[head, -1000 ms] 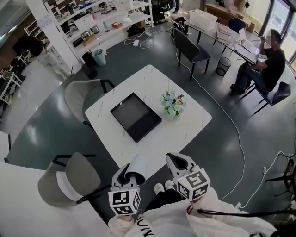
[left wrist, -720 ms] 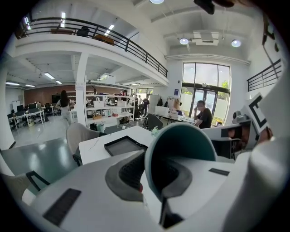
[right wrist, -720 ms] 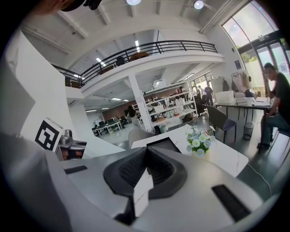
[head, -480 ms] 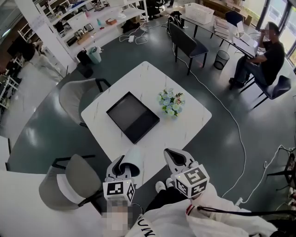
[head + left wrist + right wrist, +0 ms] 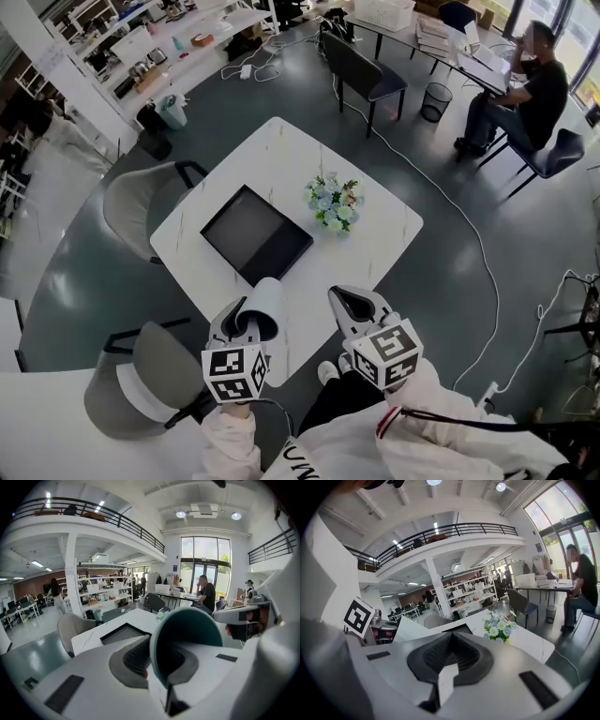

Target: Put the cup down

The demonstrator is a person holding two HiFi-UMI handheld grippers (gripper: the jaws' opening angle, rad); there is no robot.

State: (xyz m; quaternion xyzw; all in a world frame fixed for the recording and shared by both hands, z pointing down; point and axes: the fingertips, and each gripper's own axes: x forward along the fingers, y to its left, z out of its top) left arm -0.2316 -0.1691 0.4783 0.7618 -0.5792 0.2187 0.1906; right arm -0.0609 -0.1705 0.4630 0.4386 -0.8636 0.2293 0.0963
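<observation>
Left gripper (image 5: 242, 323) is clamping a white, teal-lined cup (image 5: 269, 302); right gripper (image 5: 354, 306) is hovering beside it, jaws seemingly closed and empty; black tray (image 5: 255, 234) lying ahead.

1. Left cube (image 5: 234, 373), behind the jaws of the left gripper (image 5: 249, 323): black-on-white square markers, coded pattern only, no letters or digits.
2. Right cube (image 5: 387, 353), behind the jaws of the right gripper (image 5: 354, 306): same kind of markers, nothing readable as text.
3. Right gripper view, left of the jaws: one more square marker (image 5: 358, 616), pattern only.
4. White garment (image 5: 337, 448), below both grippers: black letters (image 5: 298, 461) cut by the frame edge, roughly "UN", uncertain.
</observation>
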